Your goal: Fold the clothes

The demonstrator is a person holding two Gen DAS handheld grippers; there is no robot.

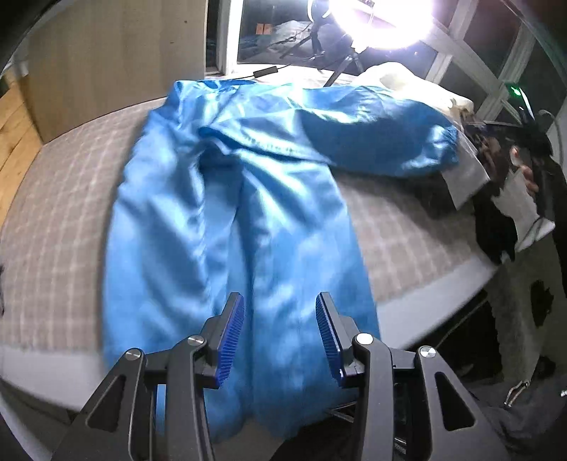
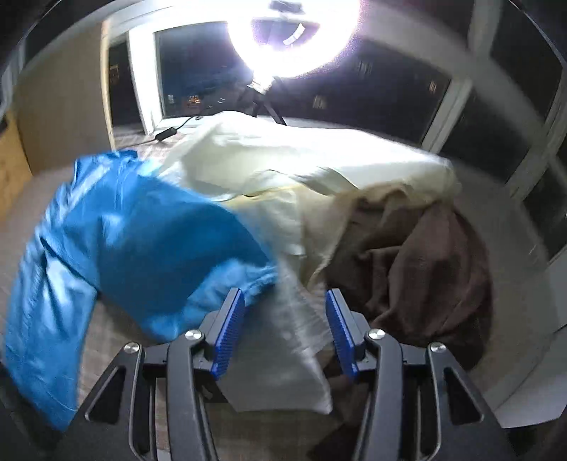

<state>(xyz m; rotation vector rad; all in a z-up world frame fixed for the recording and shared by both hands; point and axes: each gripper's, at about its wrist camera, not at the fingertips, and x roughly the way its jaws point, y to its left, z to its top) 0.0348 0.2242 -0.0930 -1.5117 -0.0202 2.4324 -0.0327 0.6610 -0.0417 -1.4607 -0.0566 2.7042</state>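
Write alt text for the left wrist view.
Open left tongs hover over a shiny blue garment spread on a checked bed, its near end hanging over the edge. A bright lamp glares by dark windows.

We lose the blue garment point(image 1: 226, 220) hem behind the left tongs point(image 1: 280, 333); in the right view its edges smear with motion, and the ring light point(image 2: 294, 35) glare washes out the window behind it

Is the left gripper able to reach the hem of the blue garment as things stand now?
Probably yes. The left gripper is open and the blue garment lies spread on the bed, its near hem directly below the fingers. Nothing covers it there.
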